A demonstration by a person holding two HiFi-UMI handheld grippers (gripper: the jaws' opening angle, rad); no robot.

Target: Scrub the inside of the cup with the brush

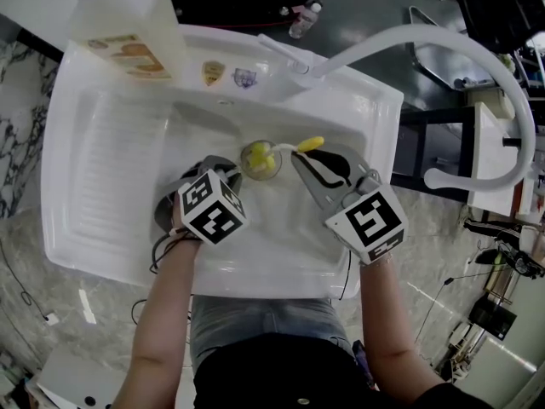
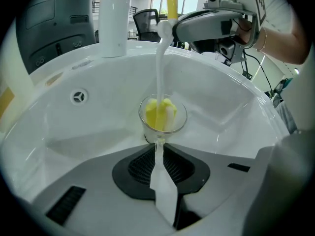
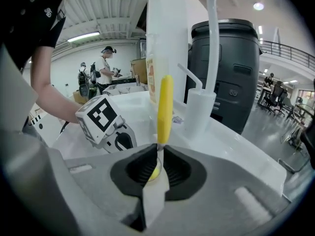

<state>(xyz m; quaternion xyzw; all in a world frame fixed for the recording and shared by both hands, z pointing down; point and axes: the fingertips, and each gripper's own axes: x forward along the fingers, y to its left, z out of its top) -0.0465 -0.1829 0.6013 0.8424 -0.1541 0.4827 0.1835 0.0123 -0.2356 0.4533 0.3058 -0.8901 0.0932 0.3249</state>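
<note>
A white sink [image 1: 102,258] fills the scene, with a ribbed drainboard [image 1: 115,164] on the left and a white tap hose [image 1: 481,54] arching over the right side.

The clear cup [image 1: 261,161] stands upright on the basin floor near the middle. The left gripper [image 2: 158,146] has its jaws drawn narrow onto the cup's near wall, a thin pinch low on the side and not a hold around the body. The right gripper [image 3: 160,156] is closed just as narrowly on the brush [image 2: 159,113], clamping the slim white stem just below the yellow grip. The stem slants down from the right, and the yellow head sits inside the cup.

The likeliest trouble is the cup. With only one wall pinched, a hard sideways stroke could lever the cup out of the jaws, tip it or send it skating across the smooth basin. The clear wall may also crack if the squeeze tightens to make up for that.

The brush is the second weak point. The stem is thin and round, so it could twist or slide in the right jaws under scrubbing pressure. Too long an upward stroke would pull the head over the rim, and it could catch there on the way back.
</note>
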